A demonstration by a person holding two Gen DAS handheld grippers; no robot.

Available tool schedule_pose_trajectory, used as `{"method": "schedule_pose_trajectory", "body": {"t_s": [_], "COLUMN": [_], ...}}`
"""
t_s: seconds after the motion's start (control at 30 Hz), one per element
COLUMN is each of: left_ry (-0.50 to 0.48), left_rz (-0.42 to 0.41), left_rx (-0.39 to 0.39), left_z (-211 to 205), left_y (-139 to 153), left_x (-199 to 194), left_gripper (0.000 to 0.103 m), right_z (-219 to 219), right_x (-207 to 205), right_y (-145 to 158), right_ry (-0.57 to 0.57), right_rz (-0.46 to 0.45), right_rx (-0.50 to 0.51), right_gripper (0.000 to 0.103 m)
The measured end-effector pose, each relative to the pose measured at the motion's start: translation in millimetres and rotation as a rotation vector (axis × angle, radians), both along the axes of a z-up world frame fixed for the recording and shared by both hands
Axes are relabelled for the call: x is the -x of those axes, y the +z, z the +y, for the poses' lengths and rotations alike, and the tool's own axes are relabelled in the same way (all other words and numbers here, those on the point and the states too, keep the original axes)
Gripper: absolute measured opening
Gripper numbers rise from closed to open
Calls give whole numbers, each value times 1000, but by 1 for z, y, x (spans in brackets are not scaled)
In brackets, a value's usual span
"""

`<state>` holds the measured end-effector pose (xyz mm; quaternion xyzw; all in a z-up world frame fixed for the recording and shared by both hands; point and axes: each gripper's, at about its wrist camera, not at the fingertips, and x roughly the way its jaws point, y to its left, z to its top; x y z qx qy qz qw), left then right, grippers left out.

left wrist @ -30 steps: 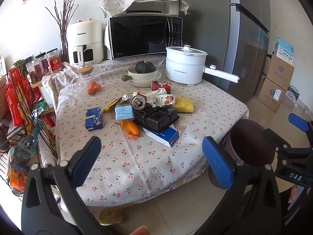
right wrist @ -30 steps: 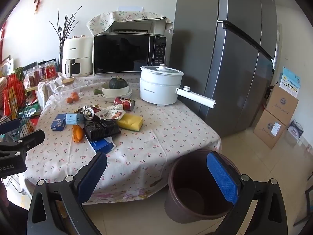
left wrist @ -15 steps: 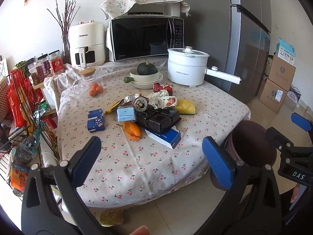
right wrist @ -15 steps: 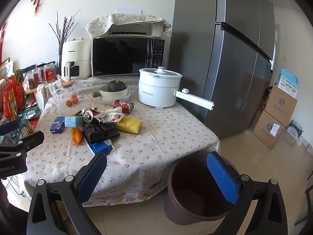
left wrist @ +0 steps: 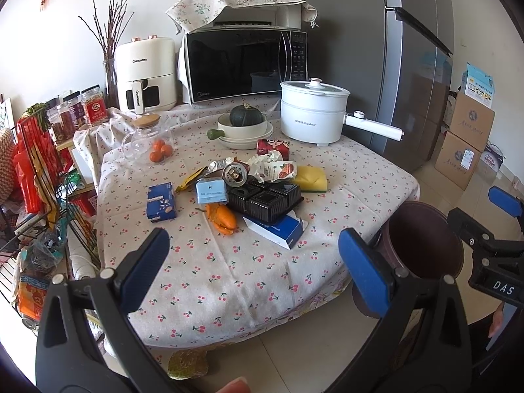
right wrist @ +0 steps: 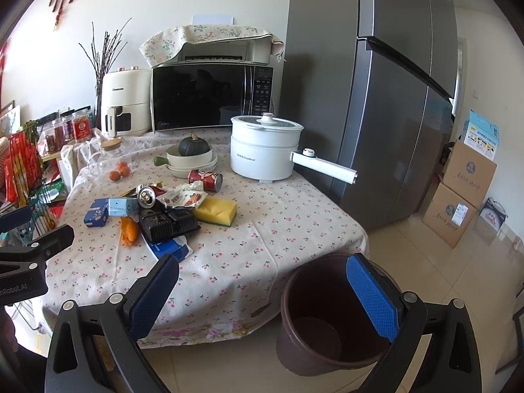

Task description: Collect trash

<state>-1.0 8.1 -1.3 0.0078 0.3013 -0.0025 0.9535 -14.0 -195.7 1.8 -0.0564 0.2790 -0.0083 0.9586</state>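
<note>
Starting well meant picking a loose piece off the trash pile [left wrist: 252, 193] at the middle of the tabletop [left wrist: 229, 271], with the bin [right wrist: 330, 321] on the floor off its near right corner. Both left gripper [left wrist: 253, 267] and right gripper [right wrist: 271, 291] hung short of it, fingers spread, holding nothing. Wrappers overlapped; what lay under the black tray [left wrist: 265, 198] was hidden.

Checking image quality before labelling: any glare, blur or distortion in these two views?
Left wrist: sharp, fisheye bends the fridge, dark vignette corners, sunlit tablecloth slightly washed out. Right wrist: same bending, microwave door reflects the room, bin inside shaded.
</note>
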Motion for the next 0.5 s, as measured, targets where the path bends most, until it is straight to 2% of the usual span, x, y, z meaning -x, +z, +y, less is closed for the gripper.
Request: {"method": "schedule_pose_trajectory", "body": {"t_s": [0.5], "left_ry": [-2], "left_rz": [6], "left_rx": [-2], "left_z": [-2], "left_y": [-3], "left_x": [1], "left_gripper": [103], "right_z": [0], "right_x": [1], "right_y": [0], "right_ry": [-3], "right_rz": [4], "right_rx": [2], "right_gripper": [103]}}
